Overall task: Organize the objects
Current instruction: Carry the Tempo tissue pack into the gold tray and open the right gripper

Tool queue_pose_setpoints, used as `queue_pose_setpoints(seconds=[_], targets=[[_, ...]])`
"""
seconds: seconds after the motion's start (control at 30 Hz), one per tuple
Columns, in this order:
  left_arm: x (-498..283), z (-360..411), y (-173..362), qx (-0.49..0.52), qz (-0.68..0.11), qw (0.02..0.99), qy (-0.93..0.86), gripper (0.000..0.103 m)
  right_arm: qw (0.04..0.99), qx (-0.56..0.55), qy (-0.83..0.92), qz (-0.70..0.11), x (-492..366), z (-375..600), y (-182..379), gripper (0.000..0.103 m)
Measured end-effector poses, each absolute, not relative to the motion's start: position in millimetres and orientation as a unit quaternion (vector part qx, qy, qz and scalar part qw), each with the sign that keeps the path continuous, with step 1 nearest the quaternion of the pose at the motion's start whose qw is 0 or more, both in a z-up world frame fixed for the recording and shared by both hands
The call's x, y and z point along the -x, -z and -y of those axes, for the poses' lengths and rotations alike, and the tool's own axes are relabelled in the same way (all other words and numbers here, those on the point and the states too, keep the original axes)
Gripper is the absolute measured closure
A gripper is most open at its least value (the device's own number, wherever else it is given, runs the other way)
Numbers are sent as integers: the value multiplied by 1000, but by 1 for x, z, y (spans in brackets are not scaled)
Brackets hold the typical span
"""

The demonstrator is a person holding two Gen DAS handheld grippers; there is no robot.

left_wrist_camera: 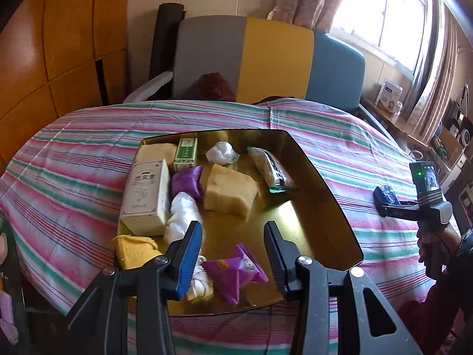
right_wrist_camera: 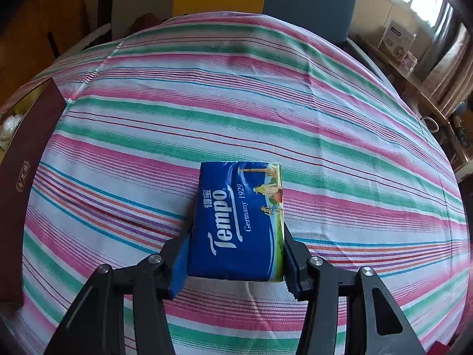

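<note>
Jaws of the right gripper (right_wrist_camera: pixel 236 254) are clamped on a blue plastic-wrapped Tempo tissue pack (right_wrist_camera: pixel 238 222), one blue-padded finger against each long side; the pack sits at centre frame of the right wrist view, over the pink, green and white striped cloth (right_wrist_camera: pixel 207 94). Jaws of the left gripper (left_wrist_camera: pixel 233 254) stand apart with nothing between them, positioned over the near edge of the shallow gold-lined rectangular tray (left_wrist_camera: pixel 322 201) at lower centre of the left wrist view. Directly ahead of the left gripper lies a purple foil snack packet (left_wrist_camera: pixel 227 275). Farther in are a tan sponge block (left_wrist_camera: pixel 229 193), a white cardboard medicine box (left_wrist_camera: pixel 146 195) at the tray's left, and a small green carton (left_wrist_camera: pixel 185 153) at the far edge. At the left wrist view's right edge, the right gripper (left_wrist_camera: pixel 384 204) holds the pack, well apart from the tray.
</note>
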State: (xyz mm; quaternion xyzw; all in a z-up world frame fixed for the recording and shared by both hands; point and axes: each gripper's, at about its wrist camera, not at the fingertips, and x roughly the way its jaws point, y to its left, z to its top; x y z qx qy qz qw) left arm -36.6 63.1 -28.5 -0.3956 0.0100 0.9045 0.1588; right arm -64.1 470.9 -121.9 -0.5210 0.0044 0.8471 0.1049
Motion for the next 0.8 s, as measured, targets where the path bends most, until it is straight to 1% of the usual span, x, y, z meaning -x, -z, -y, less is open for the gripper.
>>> queue_pose_setpoints(seconds=[0.03,0.17,0.3,0.43,0.67,0.8], targets=[[37,-61,29,396,-9,157,-905,59,98,522,-847,-2,65,-471,122,50],[36,-55,31,398,-4,158,-904,59,116,529,-841,-12,64,-470,120,51],[34,-50,32,398,1,159,-903,59,119,531,-838,-35,59,-468,115,51],[34,-46,34,401,5,157,-903,59,111,515,-848,-57,54,-453,95,51],[36,-37,39,405,13,152,-902,59,-2,450,-892,-43,51,-366,28,51],[36,-25,39,402,19,137,-905,59,-80,432,-898,-25,55,-302,10,50]])
